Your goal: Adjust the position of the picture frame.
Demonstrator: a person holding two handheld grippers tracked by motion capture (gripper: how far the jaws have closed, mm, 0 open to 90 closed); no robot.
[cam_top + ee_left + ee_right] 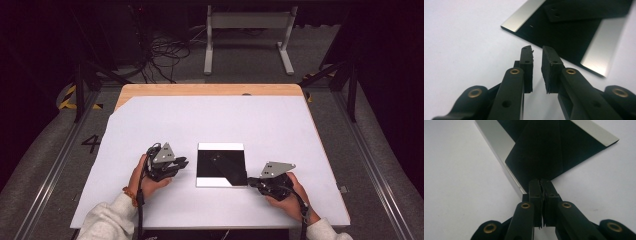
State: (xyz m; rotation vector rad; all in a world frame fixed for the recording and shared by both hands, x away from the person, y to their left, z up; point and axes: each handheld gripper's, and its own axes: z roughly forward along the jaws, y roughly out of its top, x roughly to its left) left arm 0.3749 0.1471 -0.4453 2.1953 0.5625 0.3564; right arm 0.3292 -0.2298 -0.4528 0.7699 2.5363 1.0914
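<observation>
A square mirror (221,165) lies flat on the pale, matte sheet (210,120) that covers the wooden table (210,90). Its glossy face reflects mostly darkness, with a bright strip along the far edge and another at its near corner. It sits in the near half of the table, between the two hands.

In the left gripper view the mirror (574,30) shows as a thin, hard-edged plate with a smooth silvery band and a deep black reflection. The left gripper (537,53) is released: its two black jaws stand a little apart, with a narrow gap of bare sheet between the rubbery, slightly ragged pads (527,65). Nothing sits between them, and the tips stop just short of the mirror's near edge. From above, this left gripper (182,163) lies just beside the mirror's left side, held in the left hand (147,180), with a grey three-cornered plate on top.

The right gripper (540,181) is clenched, its pads pressed together with only a thin seam between them. The tips meet at a corner of the mirror (544,150), where the black reflection narrows to a point; I cannot tell whether the corner is pinched between the pads or merely touched. From above, the right gripper (251,181) sits at the mirror's near right corner, held in the right hand (290,197).
</observation>
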